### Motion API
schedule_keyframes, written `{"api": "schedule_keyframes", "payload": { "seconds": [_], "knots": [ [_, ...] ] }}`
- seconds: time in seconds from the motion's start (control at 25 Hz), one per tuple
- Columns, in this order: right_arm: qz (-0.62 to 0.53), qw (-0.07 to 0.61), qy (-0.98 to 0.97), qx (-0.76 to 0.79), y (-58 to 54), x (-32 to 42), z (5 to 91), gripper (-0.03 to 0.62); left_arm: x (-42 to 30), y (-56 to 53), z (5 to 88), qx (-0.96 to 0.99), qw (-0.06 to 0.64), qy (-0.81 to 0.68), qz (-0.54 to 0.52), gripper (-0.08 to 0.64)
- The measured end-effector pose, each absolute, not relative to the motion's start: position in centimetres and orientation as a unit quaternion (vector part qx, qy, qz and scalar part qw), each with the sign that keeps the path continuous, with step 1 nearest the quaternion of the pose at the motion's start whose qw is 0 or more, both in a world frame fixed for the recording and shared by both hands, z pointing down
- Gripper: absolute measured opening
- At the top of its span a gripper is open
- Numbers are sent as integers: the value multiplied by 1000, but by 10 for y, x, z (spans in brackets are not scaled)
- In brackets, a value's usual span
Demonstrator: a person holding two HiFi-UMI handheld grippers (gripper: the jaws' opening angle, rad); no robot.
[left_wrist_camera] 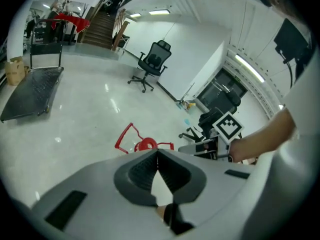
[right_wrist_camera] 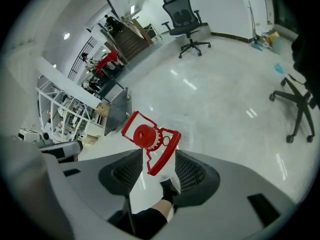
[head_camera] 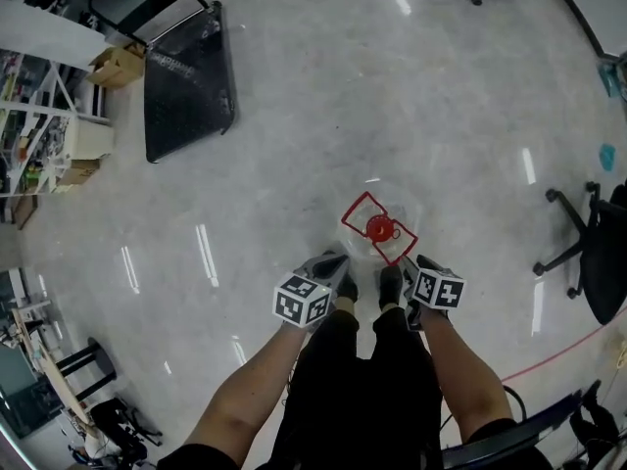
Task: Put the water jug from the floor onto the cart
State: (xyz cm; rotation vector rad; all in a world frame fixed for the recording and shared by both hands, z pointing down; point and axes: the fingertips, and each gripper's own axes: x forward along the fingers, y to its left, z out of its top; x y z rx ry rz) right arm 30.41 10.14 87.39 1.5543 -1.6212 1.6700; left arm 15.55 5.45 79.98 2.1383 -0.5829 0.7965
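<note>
While the water jug (head_camera: 380, 228) is sitting on the floor (head_camera: 294, 164) at 12 o'clock from the person's shoes (head_camera: 390, 284), the right tongs (right_wrist_camera: 159, 155) are hanging wide open over it, with its red handle (right_wrist_camera: 166, 151) showing in the gap but not getting pinched. The left tongs (left_wrist_camera: 157, 153) are hovering at the jug's 7 o'clock, closed at the tips on nothing. The cart (head_camera: 186, 81) is sitting well off at the jug's 10 o'clock.

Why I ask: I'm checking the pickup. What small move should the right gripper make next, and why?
Probably lower the right gripper a little, so that its pads straddle the red handle. Its jaws stand wide open, the handle of the water jug lines up between them without seeming to touch the pads, and the jug stands on the floor.
</note>
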Motion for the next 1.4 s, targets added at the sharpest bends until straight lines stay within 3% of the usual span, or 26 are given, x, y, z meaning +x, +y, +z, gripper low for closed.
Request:
{"api": "schedule_keyframes", "payload": {
  "seconds": [0.6, 0.72, 0.8, 1.04, 1.4],
  "knots": [
    [639, 154, -512, 554, 92, 290, 947, 181, 145, 53, 865, 829, 388, -189, 355, -11],
    [653, 126, -503, 552, 89, 289, 950, 105, 145, 47, 870, 831, 385, -186, 356, -11],
    [658, 111, -501, 552, 84, 288, 947, 94, 141, 43, 869, 828, 393, -192, 351, -11],
    [660, 101, -499, 552, 56, 288, 926, 63, 120, 17, 844, 820, 409, -248, 316, -11],
    [647, 105, -562, 504, 17, 259, 870, 63, 104, -20, 770, 845, 376, -286, 252, -11]
  ]
}}
